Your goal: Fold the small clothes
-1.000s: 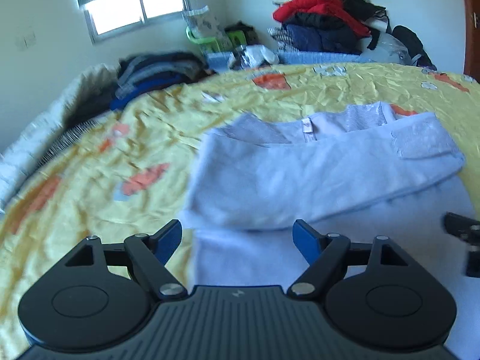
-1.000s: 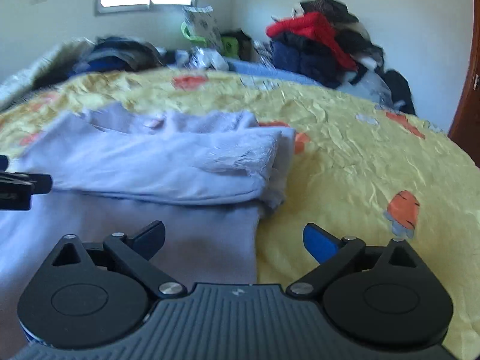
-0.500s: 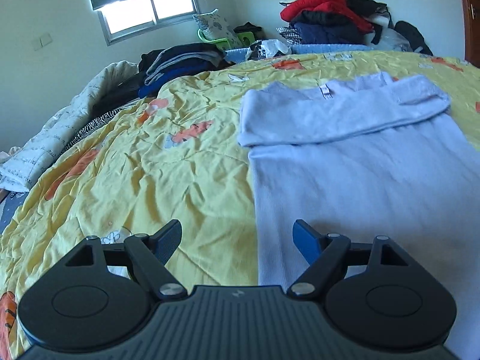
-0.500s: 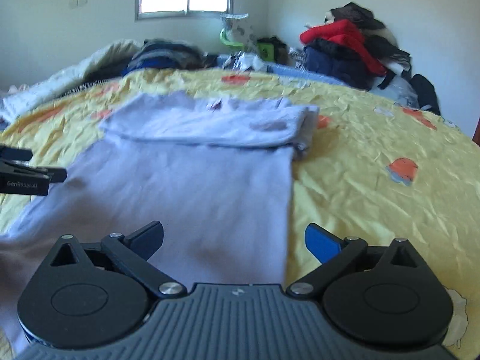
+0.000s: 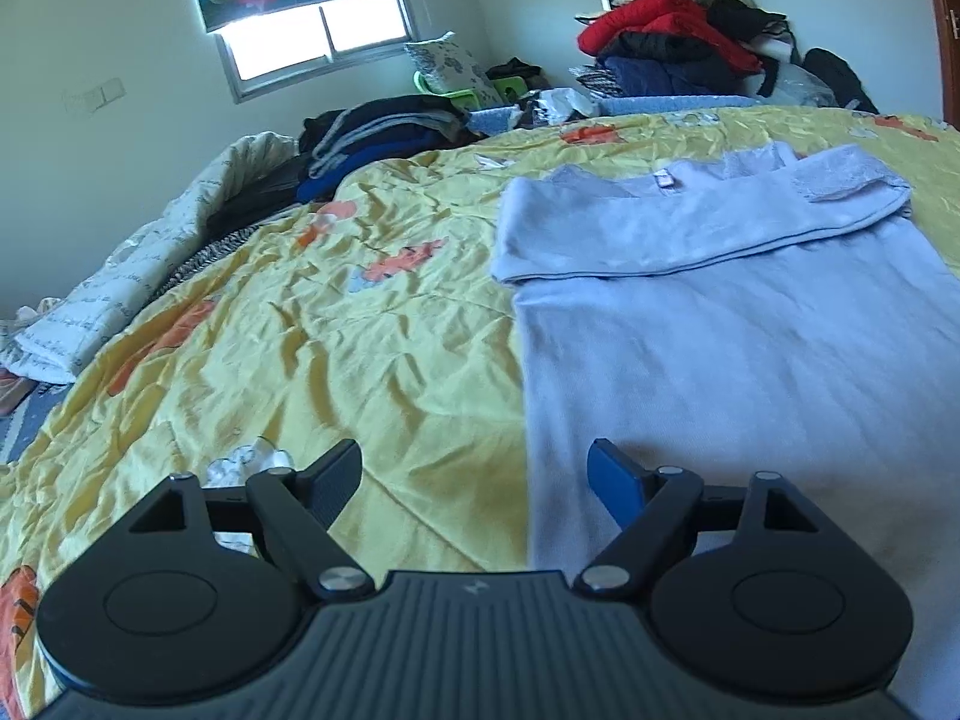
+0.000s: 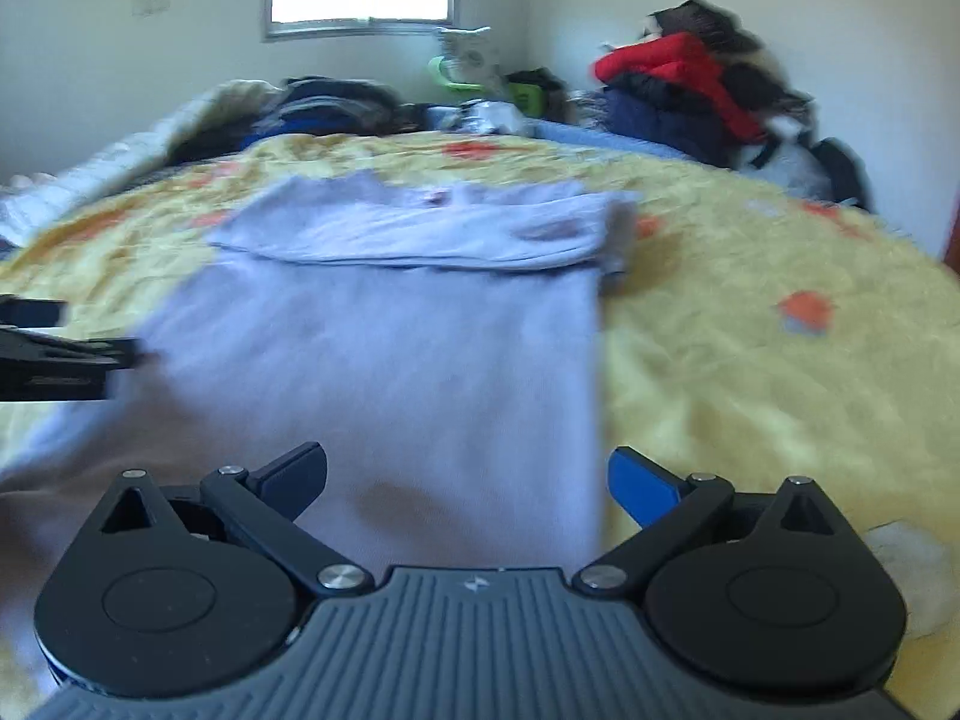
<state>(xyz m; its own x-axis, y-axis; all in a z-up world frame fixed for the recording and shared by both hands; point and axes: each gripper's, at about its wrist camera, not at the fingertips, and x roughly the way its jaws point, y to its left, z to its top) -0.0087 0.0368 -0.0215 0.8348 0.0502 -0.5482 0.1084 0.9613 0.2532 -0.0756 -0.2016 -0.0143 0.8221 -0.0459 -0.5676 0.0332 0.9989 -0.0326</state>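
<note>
Evidently poised for the next fold, the left gripper and right gripper are held with jaws wide apart and nothing between them, each straddling a near side edge of the lilac top, which is spread flat on the yellow bedspread with its sleeves already laid across the chest. The collar label is shown sharply only in the left view, while the left gripper's tip is caught only in the blurred right view.
</note>
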